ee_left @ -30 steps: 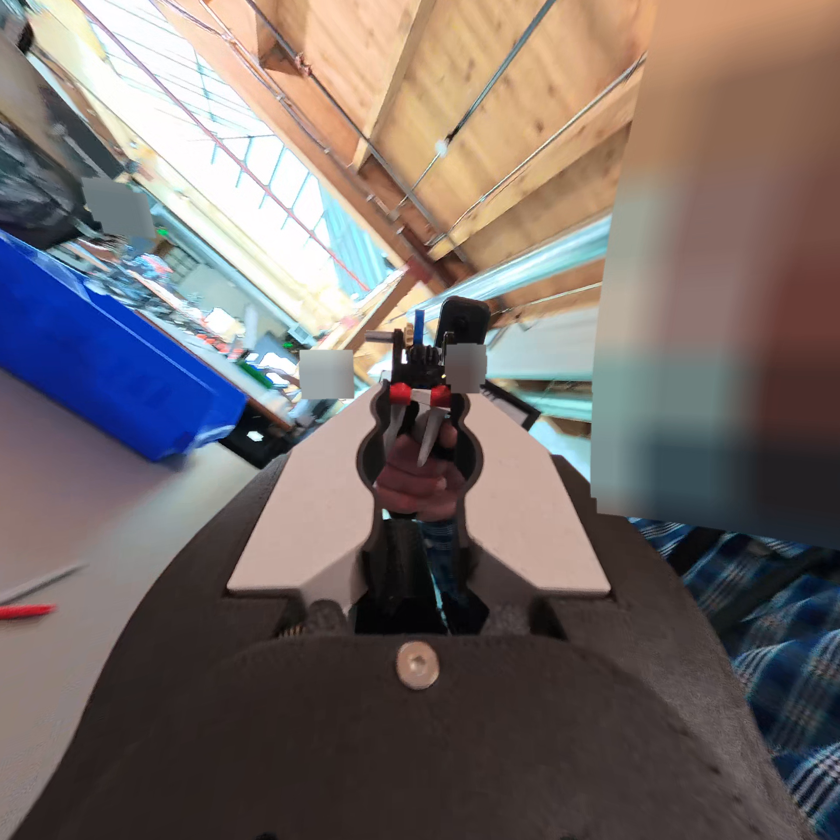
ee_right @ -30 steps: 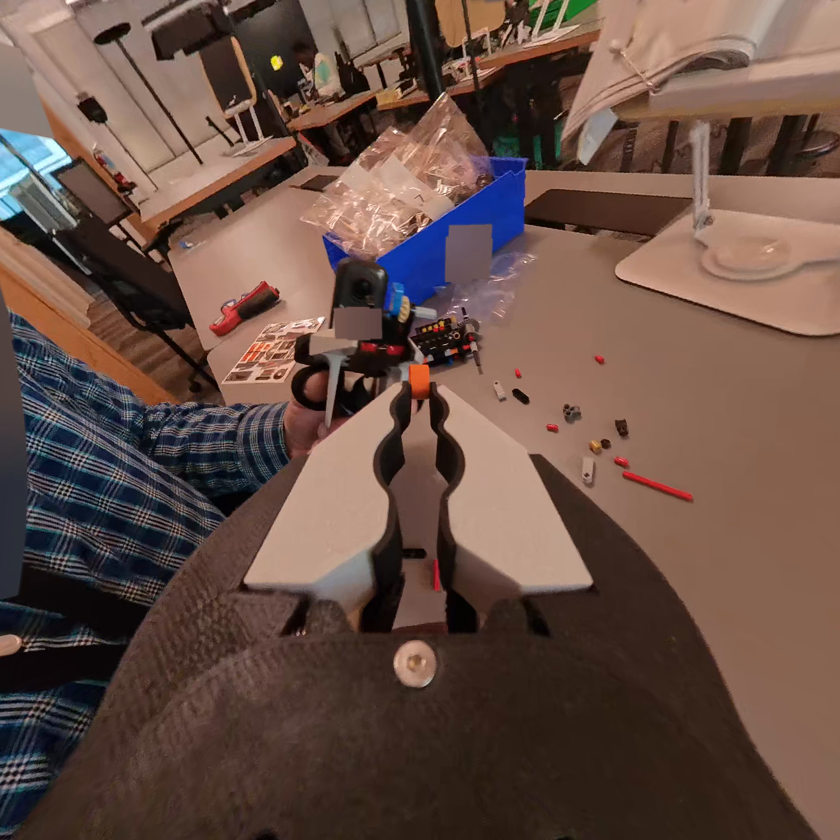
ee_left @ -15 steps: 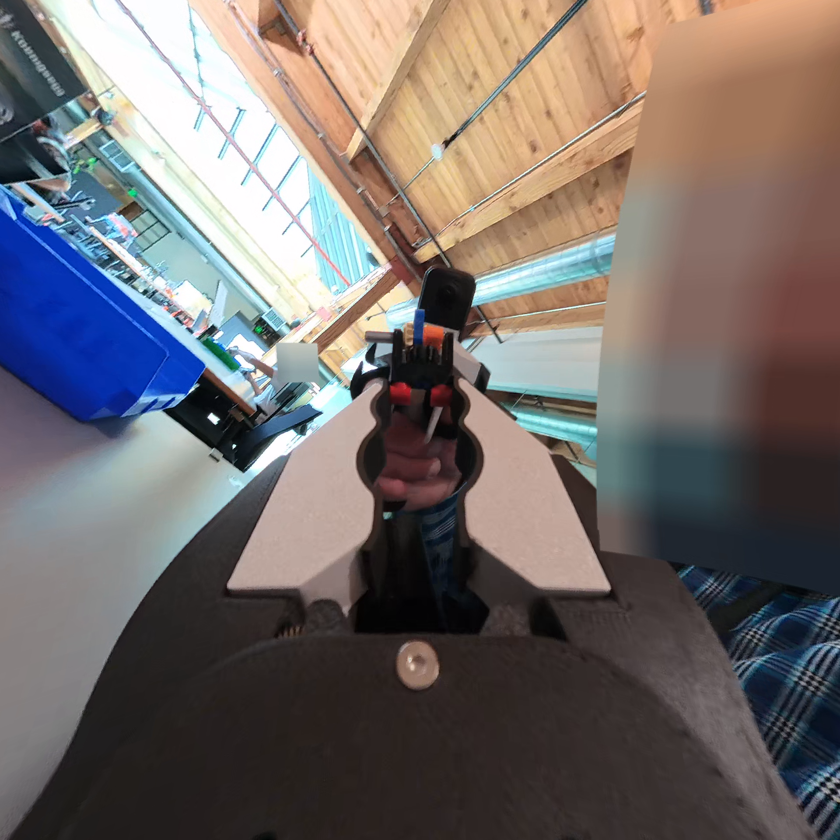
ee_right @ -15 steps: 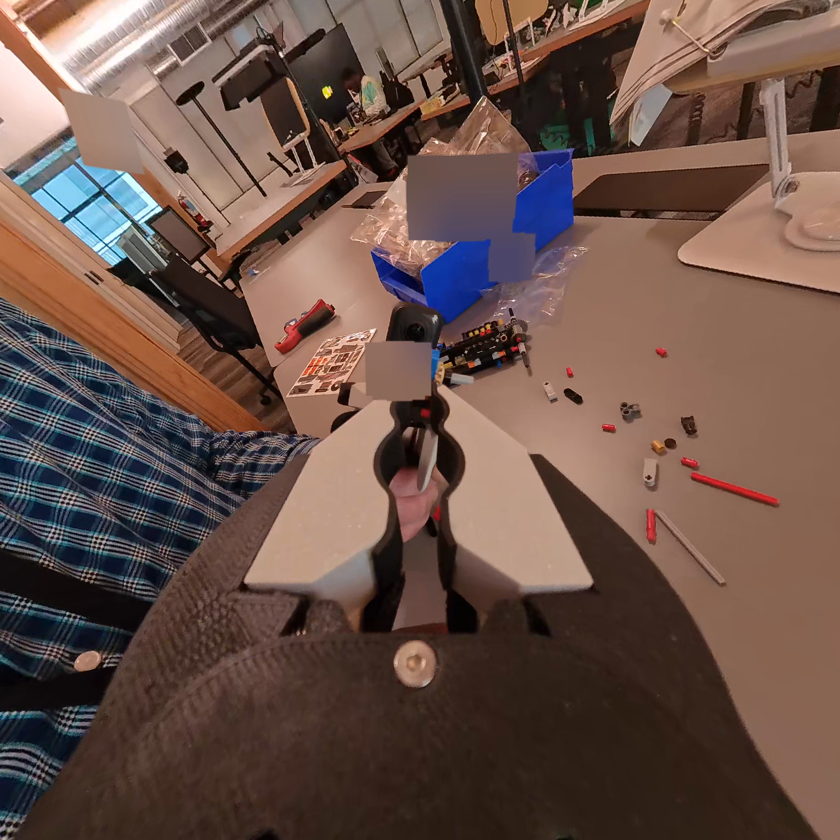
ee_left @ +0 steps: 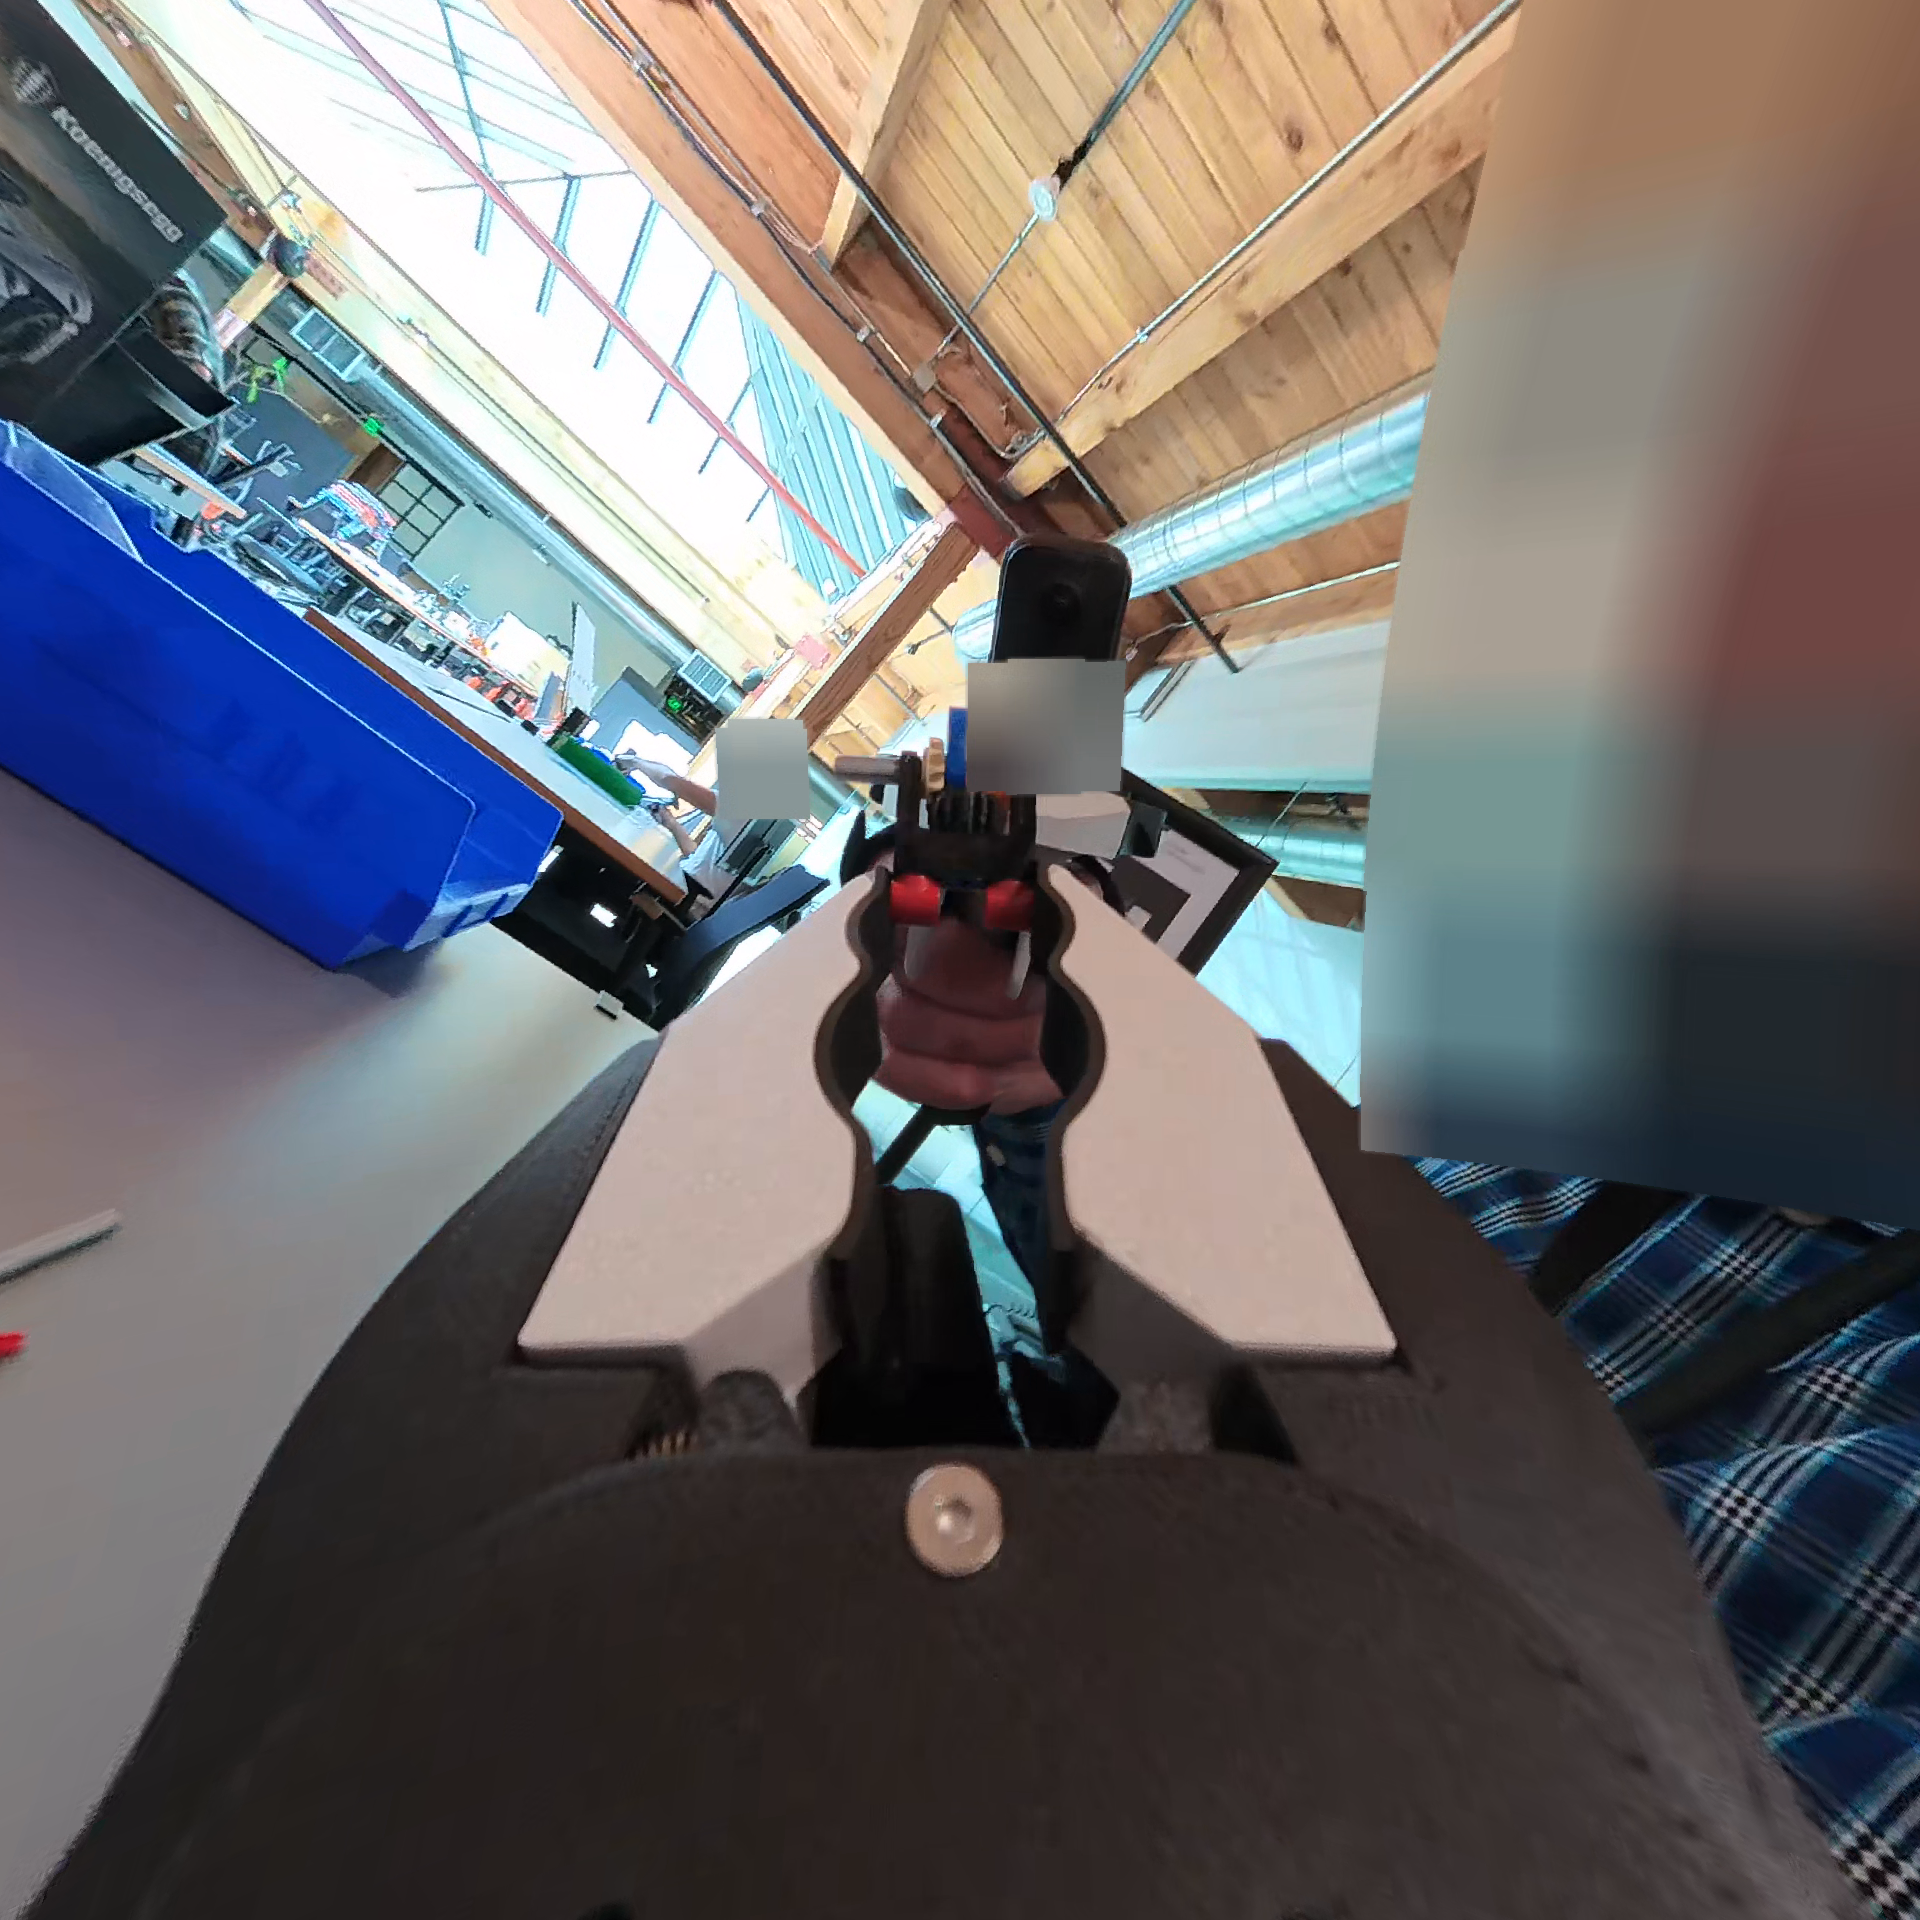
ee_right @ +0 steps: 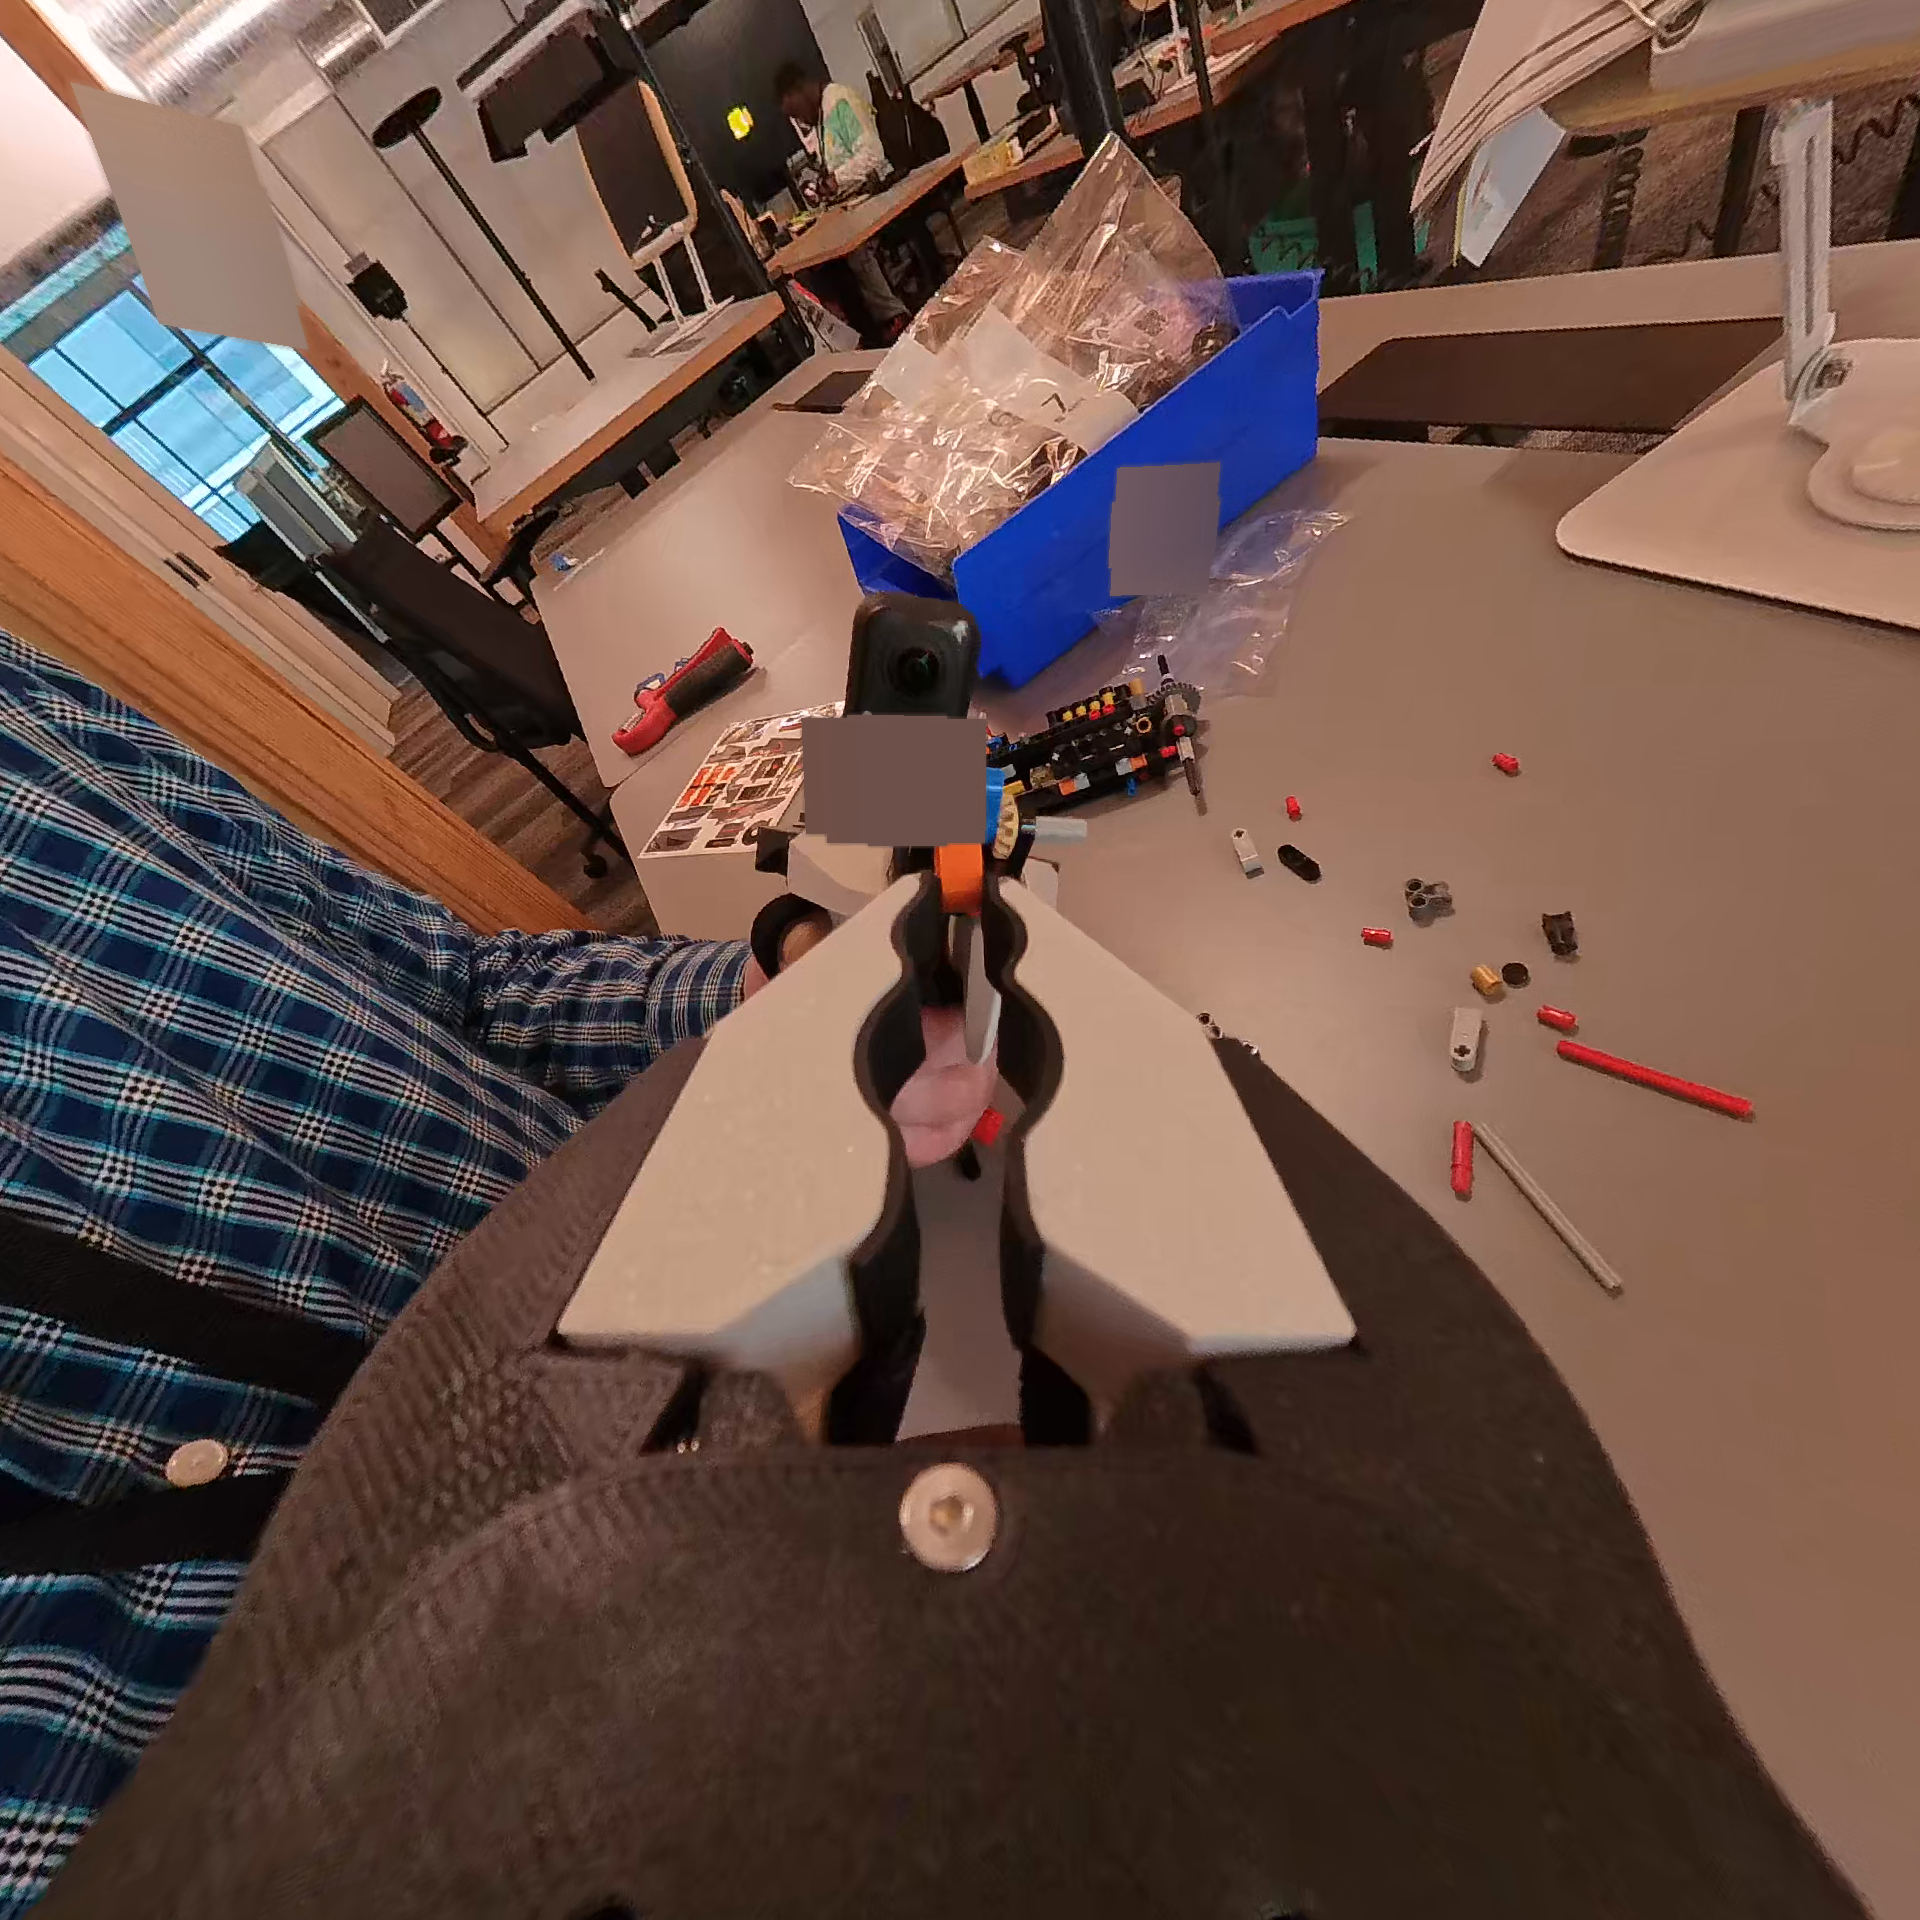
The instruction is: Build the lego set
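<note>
My left gripper (ee_left: pixel 961 906) is shut on a small black lego sub-assembly (ee_left: pixel 961 831) with two red pins, a tan gear, a blue part and a grey axle. It is held in the air. My right gripper (ee_right: pixel 958 902) is shut on a small orange piece (ee_right: pixel 956 875). The two grippers face each other tip to tip, and the orange piece sits right at the sub-assembly (ee_right: pixel 1013 826). Whether they touch is hidden by the fingers. A larger black lego build (ee_right: pixel 1101 746) lies on the grey table (ee_right: pixel 1558 790).
A blue bin (ee_right: pixel 1132 520) of plastic bags stands behind the build; it also shows in the left wrist view (ee_left: pixel 208 748). Loose pieces, a red axle (ee_right: pixel 1652 1081) and a grey axle (ee_right: pixel 1548 1210) lie at right. A sticker sheet (ee_right: pixel 732 779) and a red tool (ee_right: pixel 681 691) lie at left. The grippers are tip to tip, or close to it.
The two grippers have swung into line and closed up tip to tip. The left gripper, earlier off to the left of the right one, is now straight ahead of it.
</note>
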Tool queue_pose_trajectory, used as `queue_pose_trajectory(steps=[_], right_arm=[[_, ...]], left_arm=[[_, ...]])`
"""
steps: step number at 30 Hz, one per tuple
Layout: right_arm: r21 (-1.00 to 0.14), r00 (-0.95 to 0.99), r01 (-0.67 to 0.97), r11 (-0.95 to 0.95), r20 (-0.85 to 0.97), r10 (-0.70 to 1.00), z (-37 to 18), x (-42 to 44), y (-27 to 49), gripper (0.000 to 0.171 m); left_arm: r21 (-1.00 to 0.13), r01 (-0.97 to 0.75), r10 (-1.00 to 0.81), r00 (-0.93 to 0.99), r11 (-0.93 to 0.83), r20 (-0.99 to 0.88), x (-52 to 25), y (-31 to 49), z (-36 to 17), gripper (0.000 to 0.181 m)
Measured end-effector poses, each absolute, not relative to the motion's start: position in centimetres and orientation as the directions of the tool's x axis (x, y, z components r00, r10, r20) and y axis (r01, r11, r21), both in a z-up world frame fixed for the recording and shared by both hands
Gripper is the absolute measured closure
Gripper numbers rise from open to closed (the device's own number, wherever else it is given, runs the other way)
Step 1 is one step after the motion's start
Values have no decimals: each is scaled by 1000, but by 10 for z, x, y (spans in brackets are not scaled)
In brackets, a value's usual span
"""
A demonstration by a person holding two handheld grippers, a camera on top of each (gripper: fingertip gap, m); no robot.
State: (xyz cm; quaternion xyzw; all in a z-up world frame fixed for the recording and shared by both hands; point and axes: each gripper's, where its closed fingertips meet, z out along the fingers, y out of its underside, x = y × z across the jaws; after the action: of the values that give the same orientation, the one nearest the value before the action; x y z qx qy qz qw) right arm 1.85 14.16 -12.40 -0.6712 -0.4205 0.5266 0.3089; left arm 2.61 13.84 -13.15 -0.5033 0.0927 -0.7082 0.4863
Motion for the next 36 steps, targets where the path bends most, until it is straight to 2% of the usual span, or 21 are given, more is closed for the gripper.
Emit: queue_pose_trajectory(steps=[9,18,23,27,32,36], right_arm=[[-862,120,232,-451,-435,893,-126,25,148,166],[-867,137,246,-433,-411,901,-133,27,150,166],[-844,266,395,-364,-274,924,-175,43,163,166],[-770,362,562,-301,-99,927,-224,65,173,166],[-725,390,618,-303,-51,919,-255,78,173,166],[-737,391,589,-332,-100,915,-262,78,169,166]], left_arm=[[-668,567,-793,43,-482,608,24,141,-135,157],[-657,574,-781,47,-489,623,22,144,-139,157],[-662,582,-783,69,-471,618,17,146,-138,157],[-657,588,-779,69,-473,623,15,147,-139,157],[-656,586,-778,68,-476,624,16,148,-140,157],[-655,584,-775,67,-480,628,17,149,-142,157]])
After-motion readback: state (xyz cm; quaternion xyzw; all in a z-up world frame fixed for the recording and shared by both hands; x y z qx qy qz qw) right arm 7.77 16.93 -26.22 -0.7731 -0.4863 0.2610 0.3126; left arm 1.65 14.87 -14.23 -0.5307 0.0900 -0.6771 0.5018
